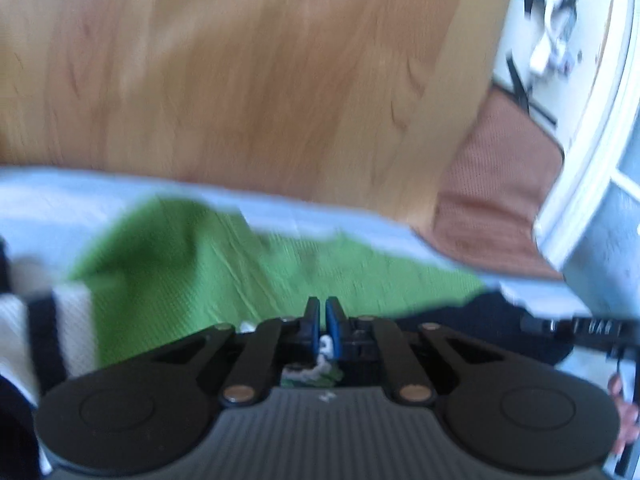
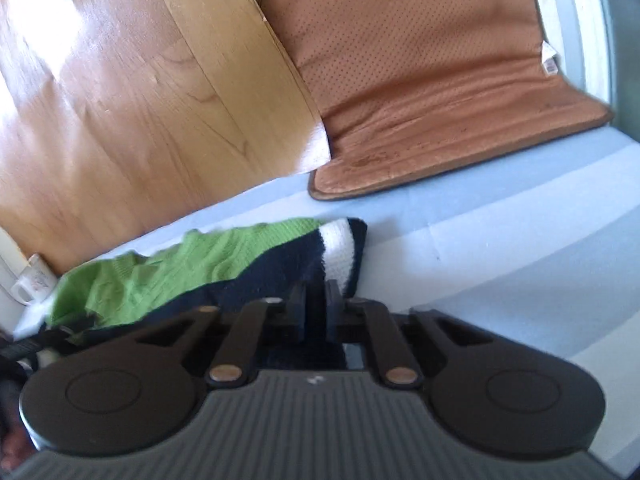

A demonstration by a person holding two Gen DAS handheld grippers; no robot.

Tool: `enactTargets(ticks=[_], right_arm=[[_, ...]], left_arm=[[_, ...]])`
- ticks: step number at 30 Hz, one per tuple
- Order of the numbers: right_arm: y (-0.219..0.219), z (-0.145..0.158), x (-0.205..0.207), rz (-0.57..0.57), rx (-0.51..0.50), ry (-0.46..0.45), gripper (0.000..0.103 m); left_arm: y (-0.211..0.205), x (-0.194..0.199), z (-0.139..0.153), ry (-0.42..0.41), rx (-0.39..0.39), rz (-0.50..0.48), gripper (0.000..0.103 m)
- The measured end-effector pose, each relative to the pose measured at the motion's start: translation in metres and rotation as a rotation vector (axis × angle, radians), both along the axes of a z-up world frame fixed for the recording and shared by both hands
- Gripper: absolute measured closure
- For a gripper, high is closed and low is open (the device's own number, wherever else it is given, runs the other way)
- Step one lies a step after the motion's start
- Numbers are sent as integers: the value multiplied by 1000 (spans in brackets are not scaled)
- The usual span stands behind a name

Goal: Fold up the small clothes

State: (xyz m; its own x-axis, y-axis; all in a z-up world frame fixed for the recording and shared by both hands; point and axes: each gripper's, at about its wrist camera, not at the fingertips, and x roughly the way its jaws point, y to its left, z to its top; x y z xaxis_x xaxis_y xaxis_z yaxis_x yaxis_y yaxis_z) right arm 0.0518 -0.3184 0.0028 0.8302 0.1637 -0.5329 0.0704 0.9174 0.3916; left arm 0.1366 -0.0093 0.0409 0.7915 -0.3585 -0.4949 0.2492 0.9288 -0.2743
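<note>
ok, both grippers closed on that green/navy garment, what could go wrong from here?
1. The left hand-held gripper seems to pinch only a thin edge of the green and navy garment; it may slip out on lifting.
2. A white mug stands by the garment's far end; dragging could knock it.

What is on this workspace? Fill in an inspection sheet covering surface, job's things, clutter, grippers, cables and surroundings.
Surface: light blue striped sheet beside a wooden panel.
Job's things: one small green, navy and white knit garment, crumpled on the sheet.
Clutter: brown perforated cushion on the sheet; white mug at the left edge.
Grippers: left gripper shut, fabric bunched just behind its blue pads; right gripper shut on the garment's navy edge.
Cables: nothing seen.
Surroundings: white window frame; blurred items beyond it.
</note>
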Motion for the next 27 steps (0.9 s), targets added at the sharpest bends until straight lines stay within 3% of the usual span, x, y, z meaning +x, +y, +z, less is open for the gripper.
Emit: enactTargets(ticks=[2, 3, 4, 5, 6, 7, 9, 10, 11, 14, 18, 21, 23, 27], right_arm=[[12, 6, -7, 26, -7, -99, 90], [20, 6, -6, 37, -31, -105, 88], [29, 3, 0, 51, -64, -72, 80], [36, -4, 10, 93, -94, -3, 61], [41, -10, 17, 119, -116, 53, 53], [43, -12, 17, 98, -132, 49, 55], [42, -7, 11, 74, -110, 15, 54], [40, -4, 7, 46, -94, -3, 54], [37, -1, 1, 6, -82, -20, 54], [37, 11, -14, -2, -47, -62, 53], [53, 37, -29, 95, -56, -100, 53], [75, 42, -36, 175, -35, -115, 53], [89, 38, -38, 219, 18, -102, 53], [124, 18, -39, 318, 107, -46, 53]], left_arm=[[5, -3, 7, -61, 43, 83, 98], [6, -1, 6, -62, 78, 133, 98], [7, 4, 2, -43, 111, 168, 98], [7, 10, -4, -7, 135, 185, 97], [6, 16, -10, 38, 150, 177, 94], [4, 20, -15, 70, 160, 165, 92], [-1, 16, -12, 41, 188, 158, 87], [-3, 11, -9, 11, 194, 156, 81], [-5, 7, -4, -15, 199, 160, 66], [-2, -9, 19, -86, 147, 178, 63], [38, -40, 75, -204, -37, 197, 59], [88, -59, 103, -273, -29, 332, 51], [127, -55, 107, -218, 4, 441, 50], [195, -34, 74, 90, -27, 509, 51]])
